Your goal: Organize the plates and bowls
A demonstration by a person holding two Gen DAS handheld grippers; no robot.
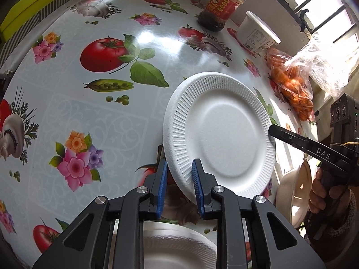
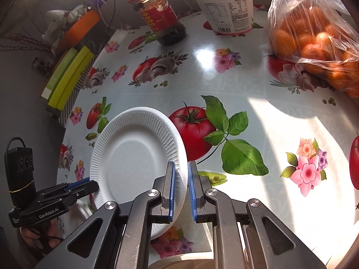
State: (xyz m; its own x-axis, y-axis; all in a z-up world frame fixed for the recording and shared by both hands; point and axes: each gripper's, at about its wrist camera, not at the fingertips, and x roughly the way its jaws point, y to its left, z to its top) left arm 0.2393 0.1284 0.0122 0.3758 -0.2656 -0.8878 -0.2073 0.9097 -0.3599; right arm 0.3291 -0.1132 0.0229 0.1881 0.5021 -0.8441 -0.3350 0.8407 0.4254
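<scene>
Both tongs pinch one white foam plate (image 1: 221, 134) by opposite edges of its ribbed rim, holding it above the printed tablecloth (image 1: 89, 116).

Left gripper (image 1: 179, 174): blue pads pressed onto the near-left rim, one pad above, one below. Right gripper (image 2: 181, 179): pressed together on the opposite rim; in the left wrist view its black finger meets the plate's far-right edge.

Orientation: the plate is round, so it has no true long axis. Its eating face points up and toward both cameras, and the disc sits tilted, not flat.

Below the left tongs lies another foam plate (image 1: 179, 244). Off to their right, beside the hand on the right tool, sits a beige bowl (image 1: 294, 192).

Risks, as judged:
- Foam rim is thin and soft; two opposing pinches could crease or snap it if the hands drift apart or twist.
- If one tong lets go early, the plate would swing from the other.
- Jar (image 2: 160, 13), tub (image 2: 224, 6) and bagged oranges (image 2: 314, 38) stand well beyond the tongs; little collision concern.
</scene>
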